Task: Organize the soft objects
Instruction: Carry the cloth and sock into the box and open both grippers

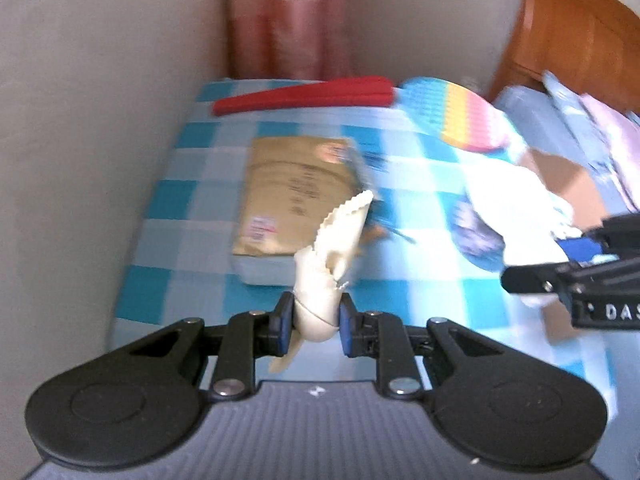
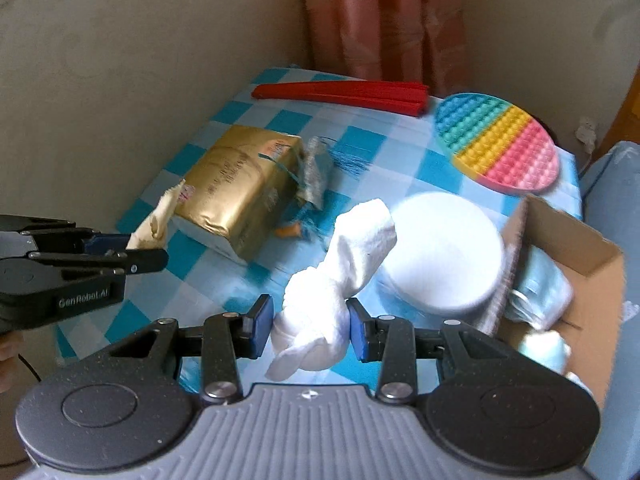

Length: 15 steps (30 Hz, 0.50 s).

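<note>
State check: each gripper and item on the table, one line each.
Left gripper: shut on cream cloth, held off the table.
Right gripper: shut on white cloth, bunched and lifted.
Gold pack: lying flat, one end torn open.
Red fan: folded shut, lying flat.
Pop mat: lying flat.
Cardboard box: open, pale blue items inside.
White disc: beside the box.

1. Left wrist view smears: print on the gold packet (image 1: 296, 196) unreadable.
2. Right tool (image 1: 576, 276) cut by the right edge.
3. Cardboard box (image 2: 576, 240) contents partly hidden behind its wall.
</note>
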Available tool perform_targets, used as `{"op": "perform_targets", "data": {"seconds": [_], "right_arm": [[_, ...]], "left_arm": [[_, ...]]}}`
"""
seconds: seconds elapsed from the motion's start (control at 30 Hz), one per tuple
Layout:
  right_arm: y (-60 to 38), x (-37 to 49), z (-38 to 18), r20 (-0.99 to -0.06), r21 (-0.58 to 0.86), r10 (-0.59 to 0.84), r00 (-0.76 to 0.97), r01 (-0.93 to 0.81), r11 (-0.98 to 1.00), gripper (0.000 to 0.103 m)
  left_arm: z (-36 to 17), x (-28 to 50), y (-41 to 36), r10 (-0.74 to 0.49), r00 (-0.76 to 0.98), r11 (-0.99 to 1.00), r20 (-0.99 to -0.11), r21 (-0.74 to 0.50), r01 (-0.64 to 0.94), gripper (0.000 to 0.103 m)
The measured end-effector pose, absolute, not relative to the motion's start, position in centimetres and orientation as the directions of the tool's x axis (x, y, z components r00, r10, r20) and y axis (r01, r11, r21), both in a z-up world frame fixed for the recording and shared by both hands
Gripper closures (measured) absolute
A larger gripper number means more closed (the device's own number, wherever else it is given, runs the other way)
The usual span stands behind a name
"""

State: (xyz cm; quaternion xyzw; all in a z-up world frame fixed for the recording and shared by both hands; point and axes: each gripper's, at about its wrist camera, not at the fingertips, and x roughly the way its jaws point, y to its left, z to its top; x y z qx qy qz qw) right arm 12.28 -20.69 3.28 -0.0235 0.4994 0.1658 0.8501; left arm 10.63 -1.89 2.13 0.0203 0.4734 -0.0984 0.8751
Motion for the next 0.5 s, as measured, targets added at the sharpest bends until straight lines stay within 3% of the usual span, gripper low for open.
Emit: {"op": "perform_targets", "data": {"seconds": [0.5], "right_arm": [[-30.0,10.2,4.2,-0.86,0.064,0.114,0.497,-0.118,0.991,0.058]], "left_arm": [[4.5,11.3,-13.9,-0.329,0.481,0.889,-0.813,-0.094,0.449,0.082]]}}
